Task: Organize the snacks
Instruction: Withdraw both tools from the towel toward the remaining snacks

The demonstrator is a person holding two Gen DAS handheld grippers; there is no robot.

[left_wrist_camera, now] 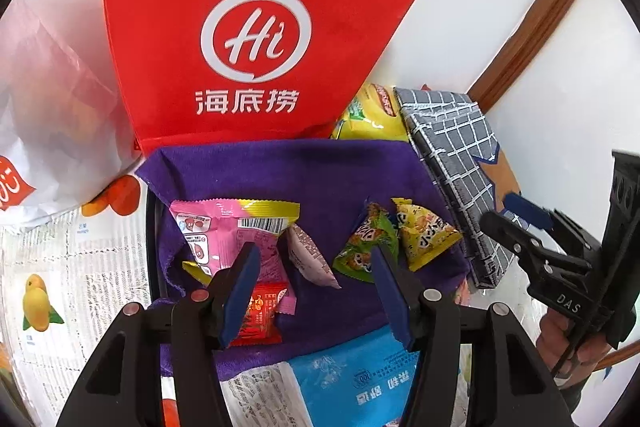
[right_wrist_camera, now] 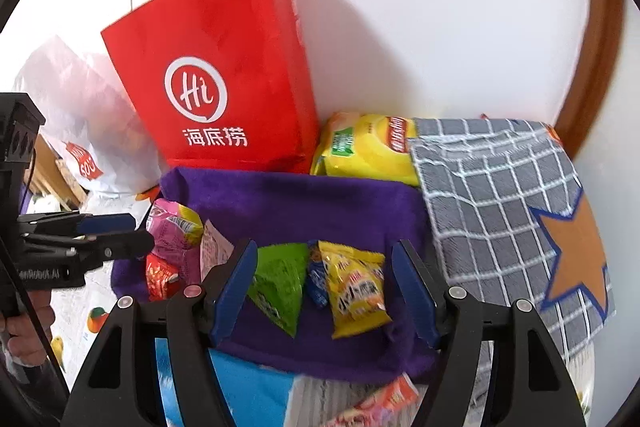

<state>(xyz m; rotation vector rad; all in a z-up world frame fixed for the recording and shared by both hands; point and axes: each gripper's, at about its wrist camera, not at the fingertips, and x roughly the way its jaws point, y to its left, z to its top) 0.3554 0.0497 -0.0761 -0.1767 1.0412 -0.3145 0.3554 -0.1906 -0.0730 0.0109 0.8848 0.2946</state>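
Behind, a white wall backs the fruit-printed tablecloth.

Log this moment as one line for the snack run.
left gripper open, empty | right gripper open, empty | snack packets in purple-lined bin

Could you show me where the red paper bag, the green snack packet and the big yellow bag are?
red paper bag (right_wrist_camera: pixel 224 67), right wrist view, on its front panel.
green snack packet (right_wrist_camera: pixel 280 279), right wrist view, on the middle of its wrapper.
big yellow bag (right_wrist_camera: pixel 368 147), right wrist view, on its yellow front.
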